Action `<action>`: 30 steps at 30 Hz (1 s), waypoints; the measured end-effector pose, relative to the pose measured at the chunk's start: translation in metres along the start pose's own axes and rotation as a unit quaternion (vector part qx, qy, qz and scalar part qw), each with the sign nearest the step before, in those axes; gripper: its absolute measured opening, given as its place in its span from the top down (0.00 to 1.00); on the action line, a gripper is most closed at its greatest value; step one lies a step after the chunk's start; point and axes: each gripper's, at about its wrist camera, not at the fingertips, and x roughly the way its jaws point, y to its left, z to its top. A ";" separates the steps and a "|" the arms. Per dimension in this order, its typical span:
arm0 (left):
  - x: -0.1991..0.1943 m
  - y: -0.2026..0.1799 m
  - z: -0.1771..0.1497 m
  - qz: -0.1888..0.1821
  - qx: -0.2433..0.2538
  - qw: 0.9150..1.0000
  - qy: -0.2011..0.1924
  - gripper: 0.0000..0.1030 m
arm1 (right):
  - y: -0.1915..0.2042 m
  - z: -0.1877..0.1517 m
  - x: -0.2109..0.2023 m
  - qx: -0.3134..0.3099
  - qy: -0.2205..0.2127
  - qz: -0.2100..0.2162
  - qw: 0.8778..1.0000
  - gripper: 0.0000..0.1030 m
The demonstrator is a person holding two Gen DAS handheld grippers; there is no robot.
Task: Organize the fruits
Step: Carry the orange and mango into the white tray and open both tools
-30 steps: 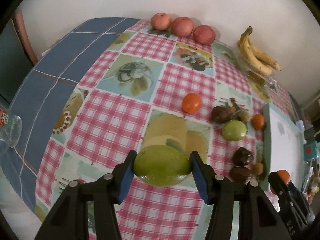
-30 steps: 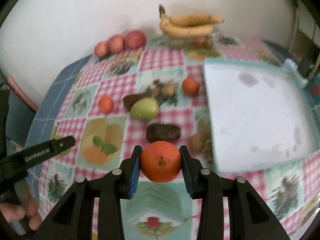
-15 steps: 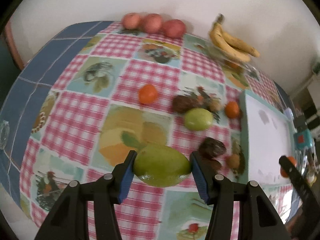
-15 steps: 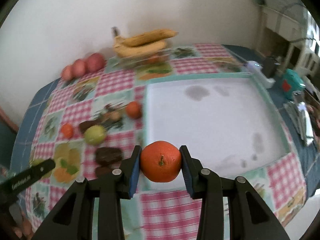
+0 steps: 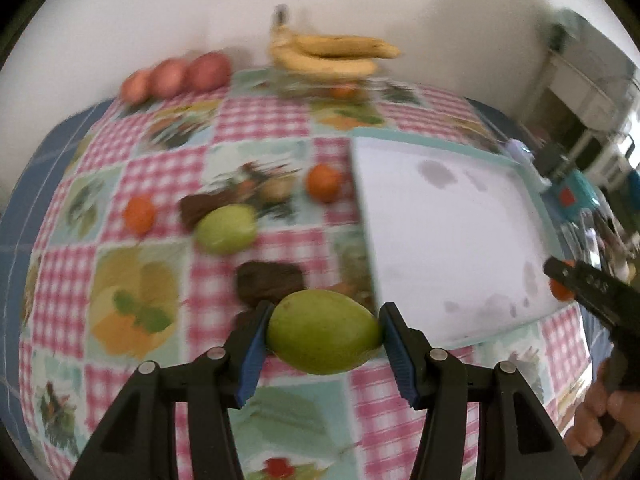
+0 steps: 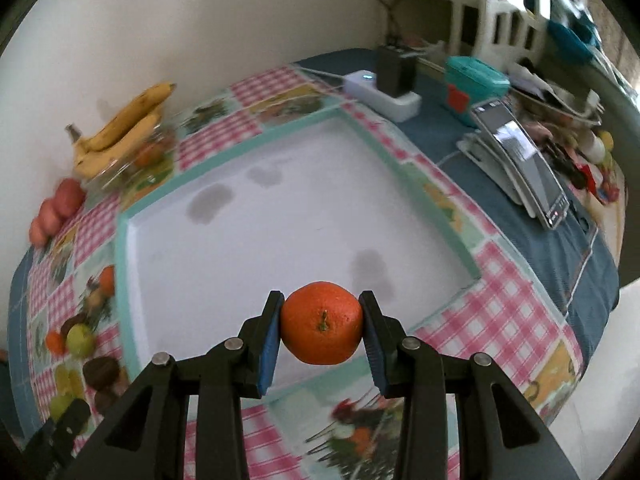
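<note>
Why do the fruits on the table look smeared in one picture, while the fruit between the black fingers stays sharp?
Left wrist view: the tablecloth and the loose fruit are streaked by motion blur, yet the green fruit in the left gripper is crisp. Right wrist view: milder blur, sharp orange. Both views bulge, with dark corners.

Left wrist view is motion-blurred: the dark fruits on the counter cannot be identified. The green fruit in the left claw hides the counter behind it. The right claw is cut by the right edge, covering most of its orange. The person's hand is partly out of frame.
</note>
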 end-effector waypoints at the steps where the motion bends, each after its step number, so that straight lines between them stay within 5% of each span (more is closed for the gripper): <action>1: 0.002 -0.007 0.001 -0.001 0.011 1.000 -0.006 0.45 | -0.005 0.002 0.002 0.005 0.000 0.000 1.000 0.62; 8: 0.022 -0.046 0.004 -0.011 0.071 0.997 -0.015 0.45 | -0.017 0.013 0.006 0.015 -0.033 -0.022 0.999 0.62; 30: 0.074 -0.081 0.004 0.002 0.121 0.993 0.014 0.45 | -0.038 0.018 0.063 0.032 0.018 -0.038 0.999 0.61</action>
